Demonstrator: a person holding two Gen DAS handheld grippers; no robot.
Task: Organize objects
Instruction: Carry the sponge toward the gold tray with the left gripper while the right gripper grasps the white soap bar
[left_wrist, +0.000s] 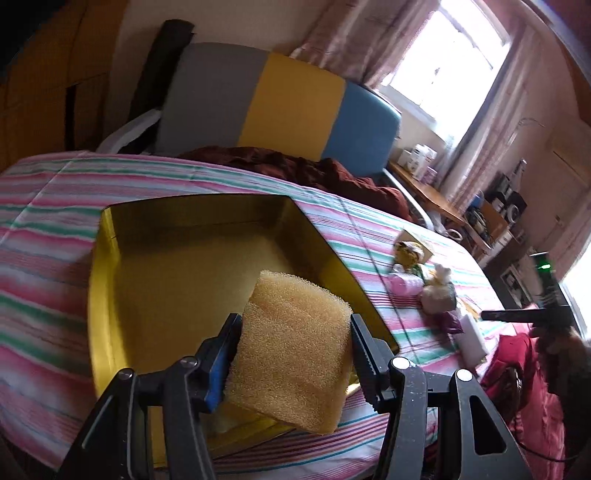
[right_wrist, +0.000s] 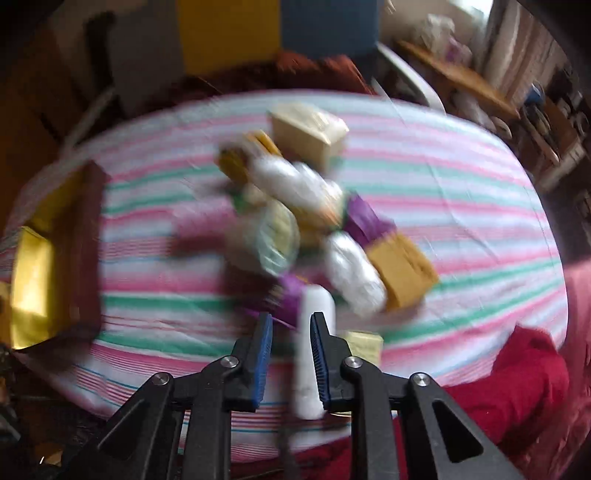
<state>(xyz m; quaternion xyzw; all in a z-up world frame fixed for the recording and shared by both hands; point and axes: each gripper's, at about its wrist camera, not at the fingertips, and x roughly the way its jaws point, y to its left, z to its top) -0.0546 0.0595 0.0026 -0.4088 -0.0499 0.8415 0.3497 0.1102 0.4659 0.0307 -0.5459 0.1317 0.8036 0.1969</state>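
My left gripper (left_wrist: 291, 323) is shut on a yellow sponge (left_wrist: 291, 354) and holds it over the near edge of an open gold box (left_wrist: 166, 280) on the striped bedsheet. My right gripper (right_wrist: 291, 321) is open above the sheet, and its view is blurred. A white tube (right_wrist: 312, 350) lies under its jaws, close to the right finger. Beyond it is a heap of small items (right_wrist: 295, 206): wrapped white packets, purple pieces, tan boxes. The heap also shows in the left wrist view (left_wrist: 428, 280), and the gold box in the right wrist view (right_wrist: 44, 266) at far left.
A striped headboard (left_wrist: 273, 107) and a dark red blanket (left_wrist: 314, 173) lie at the bed's far end. A red cloth (right_wrist: 509, 380) hangs at the near right edge. A wooden desk (left_wrist: 436, 199) with clutter stands by the window.
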